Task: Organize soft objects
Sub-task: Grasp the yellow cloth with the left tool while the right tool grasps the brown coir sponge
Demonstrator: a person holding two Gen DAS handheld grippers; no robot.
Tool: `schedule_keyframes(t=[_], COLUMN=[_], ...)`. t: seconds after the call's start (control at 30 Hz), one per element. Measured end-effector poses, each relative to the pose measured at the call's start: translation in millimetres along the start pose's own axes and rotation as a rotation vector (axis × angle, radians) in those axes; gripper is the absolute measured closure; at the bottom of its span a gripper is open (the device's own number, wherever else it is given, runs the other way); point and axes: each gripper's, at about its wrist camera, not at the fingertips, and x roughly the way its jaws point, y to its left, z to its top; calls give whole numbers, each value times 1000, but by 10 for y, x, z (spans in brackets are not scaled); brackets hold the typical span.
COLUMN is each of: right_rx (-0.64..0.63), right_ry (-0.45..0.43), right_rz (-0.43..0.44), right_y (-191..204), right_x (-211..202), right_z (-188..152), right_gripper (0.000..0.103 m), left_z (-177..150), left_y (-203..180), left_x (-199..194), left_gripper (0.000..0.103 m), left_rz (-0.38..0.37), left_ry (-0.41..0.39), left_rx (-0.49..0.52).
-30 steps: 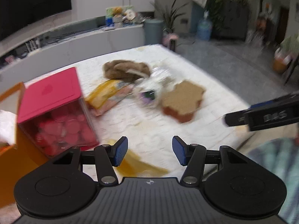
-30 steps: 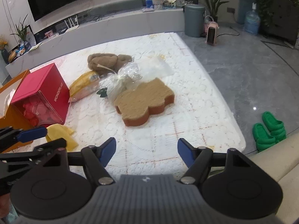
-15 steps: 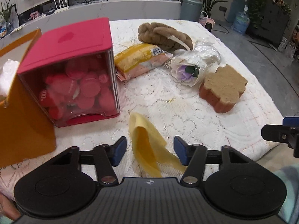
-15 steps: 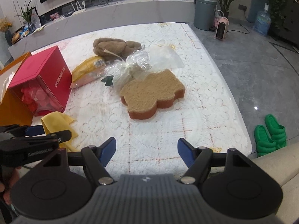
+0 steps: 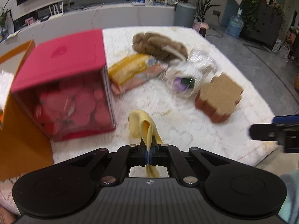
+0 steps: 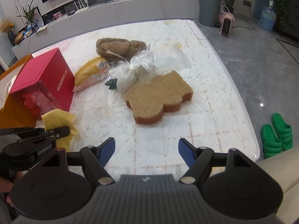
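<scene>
The left gripper (image 5: 149, 154) has just snapped closed and now pinches one yellow cloth (image 5: 143, 125), a fold of it standing up ahead of the pads and a tail hanging behind them. The right gripper (image 6: 146, 150) has its jaws spread wide, having just been opening, with nothing between them; it hangs over bare tabletop (image 6: 214, 112) covered in white lace. From the right gripper, the cloth and the left gripper sit close on its left. Just ahead of the left gripper, to its left, stands one red box (image 5: 61, 82) with a clear front showing red shapes inside, touching one orange box (image 5: 20, 130) on its far left. Ahead of the right gripper lies one brown sponge (image 6: 158, 99) with a scalloped outline. Beyond it, touching its far edge, is one clear wrapped bundle (image 6: 134, 71), and left of that one yellow packet (image 6: 91, 71). Farthest on the tabletop lies one brown plush (image 6: 119, 46). On the floor to the right gripper's right sit two green slippers (image 6: 276, 136).
</scene>
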Motion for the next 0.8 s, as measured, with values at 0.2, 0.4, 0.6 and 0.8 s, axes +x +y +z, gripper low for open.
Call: schedule_keyframes(t=[0.2, 0.4, 0.6, 0.8], right_rx=[84, 152, 166, 193], right_ry=[12, 49, 71, 97], right_rz=[-13, -53, -92, -84], right_y=[-49, 3, 29, -24], right_x=[245, 607, 840, 959], right_z=[232, 331, 378, 382], right_gripper=[15, 20, 23, 41], left_z=[186, 268, 269, 243], left_y=[-44, -78, -70, -106], left_x=[-47, 32, 124, 154], left_gripper=[101, 101, 101, 101], left_rz=[-18, -16, -15, -15], left_ry=[-43, -56, -47, -34], left_rx=[12, 33, 33, 27])
